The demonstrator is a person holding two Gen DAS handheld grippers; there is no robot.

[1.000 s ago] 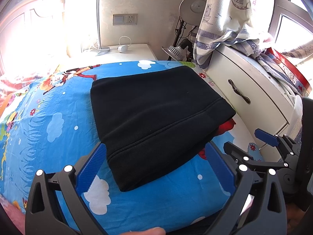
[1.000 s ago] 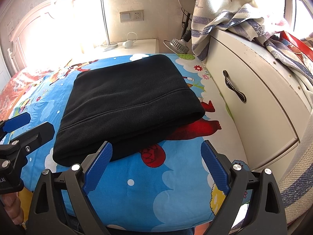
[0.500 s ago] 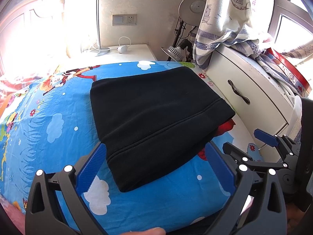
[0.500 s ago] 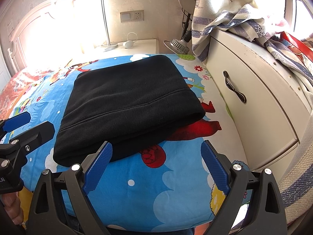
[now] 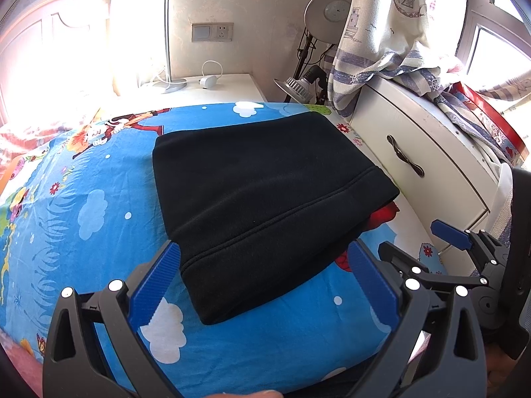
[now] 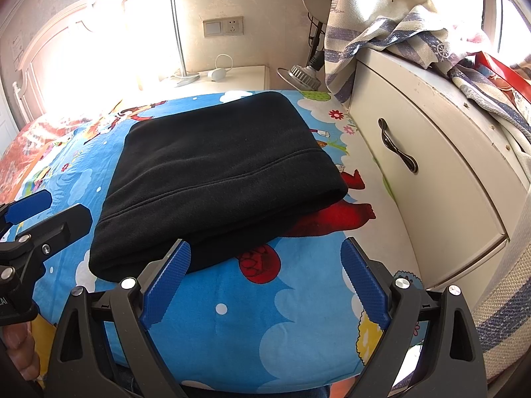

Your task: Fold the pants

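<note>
Nothing has moved since the earlier frames: both tools and the garment sit where they were.

One pair of black fleece pants [image 5: 262, 195], folded into a thick, roughly rectangular bundle with a stitched seam running across its near part, lies on the bed. The bed wears one bright blue cartoon-print sheet [image 5: 93, 219] with white clouds and red figures; a red figure shows from under the bundle's right edge.

Two tools in view. Left tool [image 5: 264, 277]: black frame, two blue ribbed pads, jaws spread wide, nothing between the pads; the near end of the bundle lies past the tips, untouched as far as can be told. Right tool [image 6: 265, 273]: same build, jaws wide, nothing gripped, hanging over bare sheet just right of the bundle's near corner.

Right of the bed: one cream cabinet [image 6: 431, 172] with one dark metal handle [image 6: 396, 151]. One striped, woven cloth [image 6: 391, 26] is draped over its top. At the head of the bed: one white nightstand [image 5: 212, 88], one wall socket plate [image 5: 212, 32], one round-headed grey lamp [image 5: 327, 10].
</note>
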